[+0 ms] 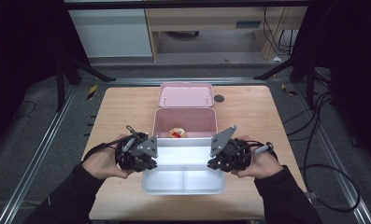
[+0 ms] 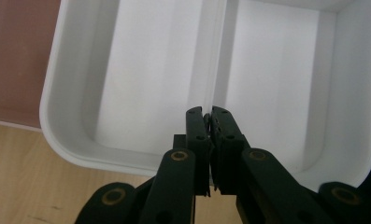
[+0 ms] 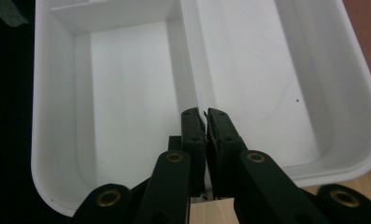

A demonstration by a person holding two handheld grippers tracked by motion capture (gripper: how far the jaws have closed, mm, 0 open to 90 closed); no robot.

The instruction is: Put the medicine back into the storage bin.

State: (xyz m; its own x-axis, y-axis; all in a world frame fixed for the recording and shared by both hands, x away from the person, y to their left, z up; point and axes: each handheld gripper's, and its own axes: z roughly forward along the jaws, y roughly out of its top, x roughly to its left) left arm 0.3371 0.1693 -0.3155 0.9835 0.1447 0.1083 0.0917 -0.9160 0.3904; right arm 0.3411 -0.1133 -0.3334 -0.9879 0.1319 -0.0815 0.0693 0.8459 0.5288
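White plastic makes up the tray (image 1: 183, 183), a shallow divided insert that sits at the near middle of the table (image 1: 248, 112), its far edge over the near rim of the open pink box (image 1: 185, 122). The left gripper (image 1: 137, 156) meets the tray's left end and the right gripper (image 1: 225, 156) its right end. In both gripper views the jaws stand pinched nearly together on the thin end wall, right where the inner divider meets it, so each seems clamped on the tray.

It looks light and fairly stiff, though thin moulded plastic like this may flex or twist if one side rises ahead of the other. The surface is smooth and glossy, so probably slippery under narrow jaws. The end walls by the divider are the soundest hold, since the divider stiffens them there. A level, even lift should suit it. A small item (image 1: 176, 133) lies in the box beyond.
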